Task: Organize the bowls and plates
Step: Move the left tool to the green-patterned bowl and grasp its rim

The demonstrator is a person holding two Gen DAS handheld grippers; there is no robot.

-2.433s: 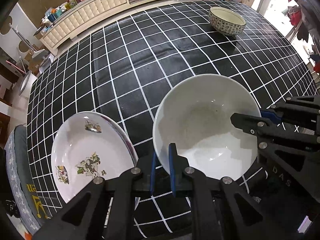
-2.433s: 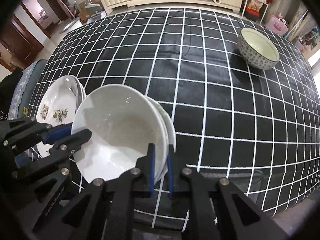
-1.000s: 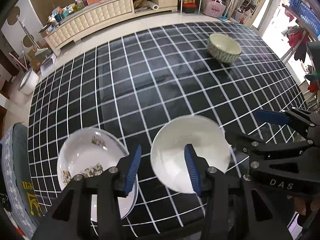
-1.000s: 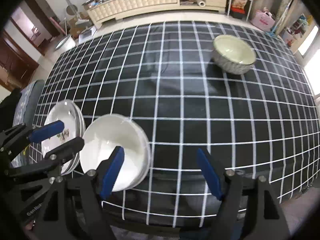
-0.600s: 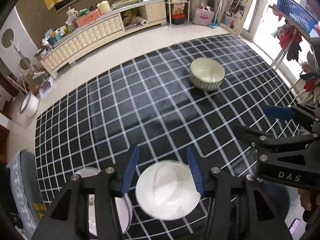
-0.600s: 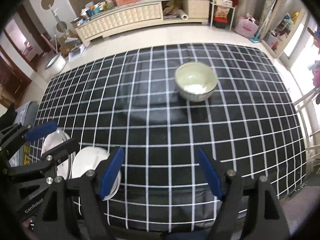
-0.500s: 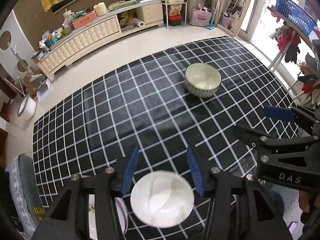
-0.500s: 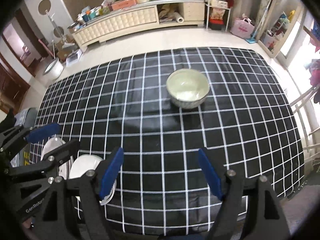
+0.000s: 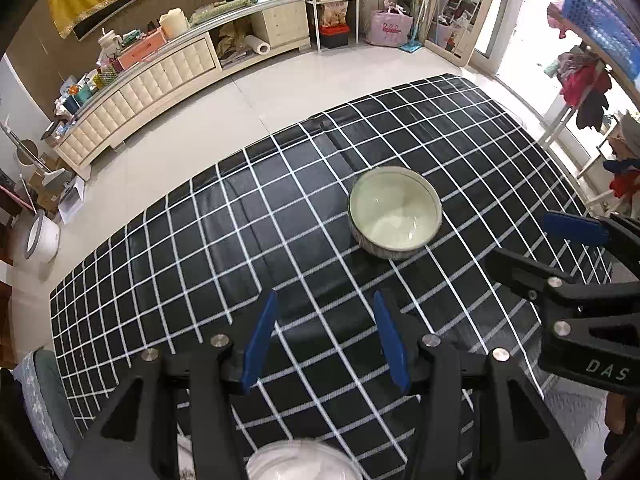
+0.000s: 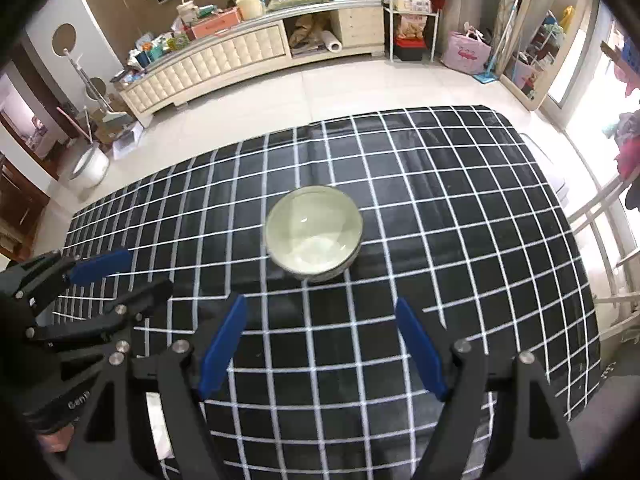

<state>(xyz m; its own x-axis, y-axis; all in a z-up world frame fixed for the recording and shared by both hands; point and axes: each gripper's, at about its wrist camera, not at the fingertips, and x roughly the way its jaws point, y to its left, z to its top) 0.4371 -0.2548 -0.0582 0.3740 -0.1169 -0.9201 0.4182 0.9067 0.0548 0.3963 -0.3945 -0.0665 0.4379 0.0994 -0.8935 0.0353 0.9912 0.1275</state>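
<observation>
A patterned bowl with a pale inside (image 9: 395,212) stands alone on the black checked tablecloth (image 9: 224,248); it also shows in the right wrist view (image 10: 314,233). My left gripper (image 9: 326,308) is open and empty, high above the table, near side of the bowl. My right gripper (image 10: 320,308) is open and empty, also high, with the bowl ahead between its fingers. The white bowl (image 9: 300,462) lies at the bottom edge of the left wrist view, mostly hidden by the gripper. The other gripper shows at each view's side.
The table ends at bare floor tiles on the far side. A long cream cabinet (image 10: 224,60) with clutter stands against the far wall. A white bucket (image 10: 90,168) sits on the floor at left. A clothes rack is at right.
Both grippers let go of the white bowl, opened and rose high above the table. The white bowl and the flowered plates slid to the bottom edge. The patterned bowl now sits nearer the middle of view.
</observation>
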